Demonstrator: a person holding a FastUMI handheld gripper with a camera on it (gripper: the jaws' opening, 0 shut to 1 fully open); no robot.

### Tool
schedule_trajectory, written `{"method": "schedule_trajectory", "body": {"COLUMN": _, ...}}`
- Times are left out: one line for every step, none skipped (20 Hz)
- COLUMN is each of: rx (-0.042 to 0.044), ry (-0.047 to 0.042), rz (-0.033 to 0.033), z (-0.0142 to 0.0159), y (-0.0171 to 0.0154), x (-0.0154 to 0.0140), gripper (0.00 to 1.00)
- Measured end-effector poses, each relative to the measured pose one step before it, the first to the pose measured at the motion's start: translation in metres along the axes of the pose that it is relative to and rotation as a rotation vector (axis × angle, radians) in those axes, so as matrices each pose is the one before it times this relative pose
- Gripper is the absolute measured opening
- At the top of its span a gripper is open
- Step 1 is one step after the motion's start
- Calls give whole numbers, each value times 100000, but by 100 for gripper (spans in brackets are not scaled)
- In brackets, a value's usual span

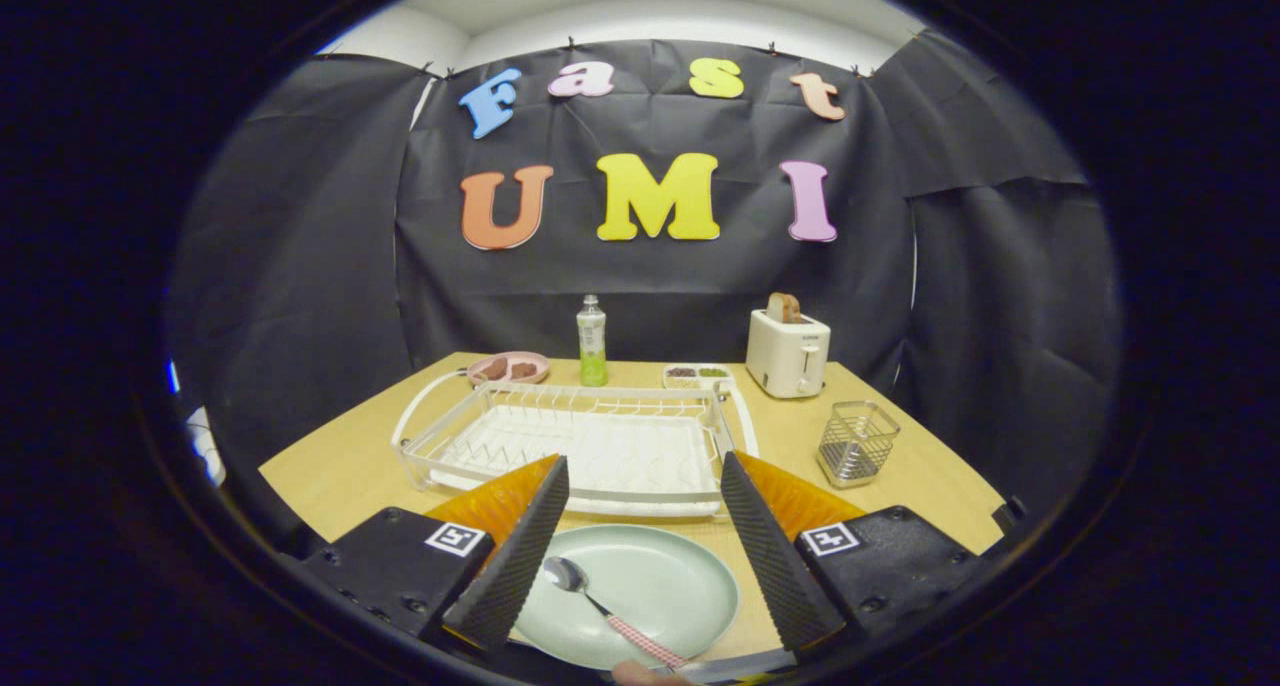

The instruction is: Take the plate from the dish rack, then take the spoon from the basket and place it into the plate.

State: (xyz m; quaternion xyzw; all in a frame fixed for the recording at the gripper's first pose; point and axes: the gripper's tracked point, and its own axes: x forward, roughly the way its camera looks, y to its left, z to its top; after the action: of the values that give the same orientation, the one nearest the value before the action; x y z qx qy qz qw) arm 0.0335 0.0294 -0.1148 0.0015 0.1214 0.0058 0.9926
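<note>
We hold our gripper (645, 546) low and level, pointing forward, its two fingers (515, 556) spread wide apart with a broad gap between them. Neither finger presses on anything; both hang free in the air. The ridged inner faces of the fingers face each other across the gap, and each widens back into its mount. At the very bottom, between the fingers, we can see a small bit of a fingertip (640, 674).

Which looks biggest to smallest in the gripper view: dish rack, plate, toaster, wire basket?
1. dish rack
2. plate, though it lies nearest, between the open gripper fingers
3. toaster and wire basket: too alike to rank
</note>
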Motion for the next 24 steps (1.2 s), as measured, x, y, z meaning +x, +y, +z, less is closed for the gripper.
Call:
{"method": "schedule_trajectory", "body": {"rx": 527, "ry": -666, "rz": -415, "z": 303, "y": -416, "x": -740, "gripper": 99}}
{"method": "schedule_trajectory", "body": {"rx": 486, "ry": -1114, "rz": 9, "z": 479, "y": -246, "x": -680, "gripper": 99}}
{"method": "schedule_trajectory", "body": {"rx": 790, "ry": -1257, "rz": 205, "z": 456, "y": -271, "x": -770, "gripper": 99}}
{"method": "schedule_trajectory", "body": {"rx": 771, "ry": -1156, "rz": 118, "z": 381, "y": -358, "x": -759, "gripper": 99}}
{"method": "schedule_trajectory", "body": {"rx": 594, "ry": -1368, "rz": 184, "z": 518, "y": -328, "x": -723, "gripper": 99}}
{"method": "schedule_trajectory", "body": {"rx": 287, "ry": -1282, "rz": -325, "z": 472, "y": -545, "x": -789, "gripper": 99}}
{"method": "schedule_trajectory", "body": {"rx": 578, "ry": -1476, "rz": -405, "z": 502, "y": -481, "x": -720, "gripper": 99}}
{"method": "schedule_trajectory", "body": {"rx": 508, "ry": -1792, "rz": -25, "z": 424, "y": -423, "x": -762, "gripper": 99}}
{"method": "schedule_trajectory", "body": {"rx": 440, "ry": -2299, "rz": 267, "z": 618, "y": -416, "x": -679, "gripper": 99}}
{"method": "schedule_trajectory", "body": {"rx": 84, "ry": -1480, "rz": -138, "z": 358, "y": -495, "x": -594, "gripper": 99}}
{"method": "schedule_trajectory", "body": {"rx": 400, "ry": -587, "rz": -664, "z": 146, "y": -702, "x": -525, "gripper": 99}}
{"method": "schedule_trajectory", "body": {"rx": 384, "ry": 26, "rz": -319, "z": -55, "y": -576, "x": -503, "gripper": 100}}
{"method": "schedule_trajectory", "body": {"rx": 737, "ry": 390, "rz": 281, "z": -52, "y": -468, "x": -477, "gripper": 100}}
{"method": "schedule_trajectory", "body": {"rx": 622, "ry": 318, "rz": 330, "z": -5, "y": -342, "x": -365, "gripper": 100}}
{"method": "schedule_trajectory", "body": {"rx": 612, "ry": 414, "rz": -215, "z": -48, "y": -552, "x": -349, "gripper": 100}}
{"method": "schedule_trajectory", "body": {"rx": 311, "ry": 438, "rz": -495, "z": -105, "y": -581, "x": -251, "gripper": 100}}
{"method": "schedule_trajectory", "body": {"rx": 468, "ry": -161, "rz": -329, "z": 54, "y": -433, "x": -271, "gripper": 100}}
{"method": "schedule_trajectory", "body": {"rx": 349, "ry": -311, "rz": -349, "z": 98, "y": -356, "x": -192, "gripper": 100}}
{"method": "schedule_trajectory", "body": {"rx": 47, "ry": -466, "rz": -696, "z": 138, "y": -457, "x": -189, "gripper": 100}}
{"method": "schedule_trajectory", "body": {"rx": 284, "ry": -667, "rz": -1464, "z": 389, "y": -458, "x": 269, "gripper": 100}}
{"method": "schedule_trajectory", "body": {"rx": 316, "ry": -338, "rz": -1306, "z": -202, "y": -700, "x": -407, "gripper": 100}}
{"method": "schedule_trajectory", "body": {"rx": 111, "ry": -148, "rz": -622, "z": -17, "y": -157, "x": -29, "gripper": 100}}
{"method": "schedule_trajectory", "body": {"rx": 70, "ry": 114, "rz": -826, "z": -65, "y": -368, "x": -102, "gripper": 100}}
{"method": "schedule_trajectory", "body": {"rx": 160, "ry": 269, "rz": -650, "z": -78, "y": -292, "x": 14, "gripper": 100}}
